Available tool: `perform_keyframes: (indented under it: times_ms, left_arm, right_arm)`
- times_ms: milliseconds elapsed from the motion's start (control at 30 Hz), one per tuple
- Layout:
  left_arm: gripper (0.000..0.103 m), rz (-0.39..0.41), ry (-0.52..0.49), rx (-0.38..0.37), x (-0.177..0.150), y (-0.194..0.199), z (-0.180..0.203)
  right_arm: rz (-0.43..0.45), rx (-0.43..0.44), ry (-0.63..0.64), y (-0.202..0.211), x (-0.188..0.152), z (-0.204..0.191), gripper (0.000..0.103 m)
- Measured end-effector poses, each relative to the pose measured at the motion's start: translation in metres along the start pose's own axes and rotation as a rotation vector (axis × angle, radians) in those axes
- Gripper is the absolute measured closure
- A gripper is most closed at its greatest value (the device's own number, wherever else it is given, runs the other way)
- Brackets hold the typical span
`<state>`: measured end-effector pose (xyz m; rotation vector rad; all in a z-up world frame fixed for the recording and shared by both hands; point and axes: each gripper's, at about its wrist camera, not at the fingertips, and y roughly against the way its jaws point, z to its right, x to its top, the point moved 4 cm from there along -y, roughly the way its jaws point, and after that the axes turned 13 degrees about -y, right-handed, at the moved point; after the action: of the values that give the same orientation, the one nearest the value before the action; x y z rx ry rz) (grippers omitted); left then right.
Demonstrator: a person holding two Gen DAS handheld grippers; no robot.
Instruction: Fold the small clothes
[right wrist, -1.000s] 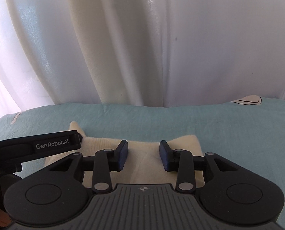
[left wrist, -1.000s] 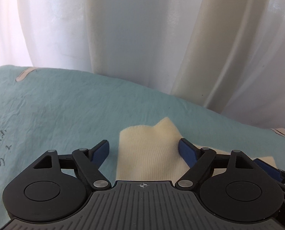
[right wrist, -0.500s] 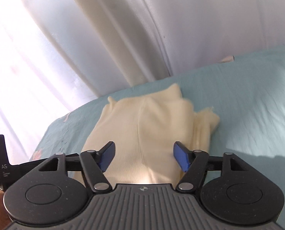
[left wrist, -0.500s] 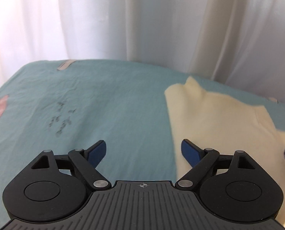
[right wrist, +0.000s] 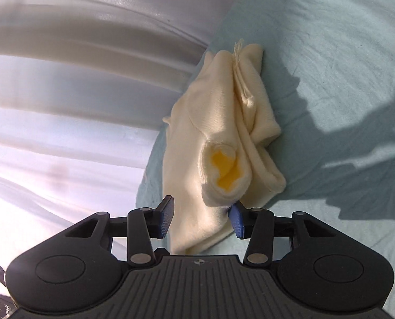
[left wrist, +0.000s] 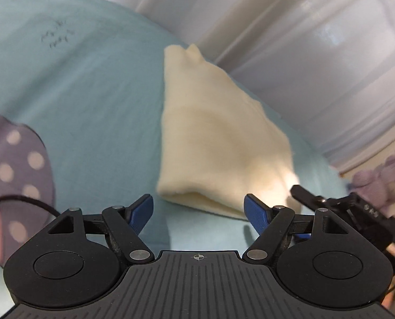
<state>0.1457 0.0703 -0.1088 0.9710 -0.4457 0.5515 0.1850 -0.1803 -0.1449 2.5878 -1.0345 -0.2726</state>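
Right wrist view: right gripper point(right wrist: 201, 219), closing, not yet gripping the cream garment point(right wrist: 224, 122); left gripper point(left wrist: 198, 211) open; next fold needs a grip

hand-held gripper point(left wrist: 198, 211) — black ribbed body, blue pads point(left wrist: 141, 211), silver screws.

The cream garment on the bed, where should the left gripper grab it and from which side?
Probably the rounded folded edge of the cream garment nearest the open left gripper, approached straight ahead and low over the teal sheet. That edge is thick and raised. The right gripper, its jaws just closing, already straddles the other end.
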Motion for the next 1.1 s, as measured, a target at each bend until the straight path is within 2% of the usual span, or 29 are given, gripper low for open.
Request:
perform_keyframes:
  times_ms: [67, 100, 133, 200, 267, 367, 467, 600, 667, 833, 867, 900, 933, 967, 1000, 1067, 1100]
  left_arm:
    - [0.024, 0.002, 0.136, -0.088, -0.003, -0.007, -0.006]
    - [0.026, 0.002, 0.180, -0.094, -0.004, -0.012, -0.010]
    - [0.030, -0.002, 0.222, -0.078, -0.005, -0.016, -0.013]
    - [0.034, 0.023, 0.297, -0.094, -0.005, -0.021, -0.019]
    - [0.036, 0.027, 0.370, -0.103, -0.005, -0.023, -0.022]
    - [0.045, 0.046, 0.399, -0.119, -0.005, -0.020, -0.019]
    - [0.047, 0.036, 0.395, -0.136, -0.005, -0.016, -0.018]
    - [0.047, 0.032, 0.422, -0.173, 0.000, -0.018, -0.023]
    - [0.047, 0.034, 0.439, -0.221, 0.003, -0.021, -0.021]
    - [0.047, 0.065, 0.447, -0.221, 0.008, -0.024, -0.020]
    - [0.049, 0.073, 0.463, -0.226, 0.008, -0.024, -0.022]
    - [0.059, 0.081, 0.474, -0.222, 0.008, -0.025, -0.024]
    - [0.065, 0.087, 0.482, -0.202, 0.010, -0.026, -0.027]
    - [0.075, 0.091, 0.479, -0.179, 0.010, -0.025, -0.029]
    - [0.081, 0.106, 0.464, -0.156, 0.010, -0.023, -0.030]
    - [0.083, 0.147, 0.405, -0.095, 0.009, -0.013, -0.029]
    - [0.086, 0.162, 0.372, -0.072, 0.008, -0.009, -0.026]
  right_arm:
    - [0.031, -0.019, 0.015, -0.004, 0.003, 0.000, 0.059]
    - [0.036, -0.039, 0.012, -0.009, 0.005, 0.003, 0.063]
    - [0.038, -0.055, -0.002, -0.013, 0.006, 0.006, 0.070]
    - [0.036, -0.067, -0.026, -0.022, 0.009, 0.009, 0.084]
    - [0.022, -0.058, -0.048, -0.028, 0.010, 0.010, 0.089]
    - [-0.020, 0.064, -0.170, -0.022, 0.010, 0.011, 0.091]
    - [-0.036, 0.133, -0.249, -0.018, 0.014, 0.010, 0.093]
    - [-0.029, 0.156, -0.249, -0.018, 0.014, 0.005, 0.093]
    - [-0.035, 0.173, -0.255, -0.018, 0.011, 0.001, 0.093]
    - [-0.038, 0.219, -0.262, -0.018, 0.011, -0.003, 0.093]
    - [-0.036, 0.226, -0.267, -0.017, 0.011, -0.002, 0.094]
    - [-0.034, 0.231, -0.269, -0.015, 0.011, -0.002, 0.094]
    - [-0.028, 0.226, -0.263, -0.014, 0.010, 0.000, 0.094]
    - [-0.012, 0.199, -0.234, -0.011, 0.009, 0.000, 0.094]
    - [0.010, 0.158, -0.194, -0.008, 0.008, 0.000, 0.094]
    - [0.077, 0.005, -0.030, 0.003, 0.002, -0.004, 0.095]
    - [0.106, -0.107, 0.087, 0.003, -0.003, -0.007, 0.095]
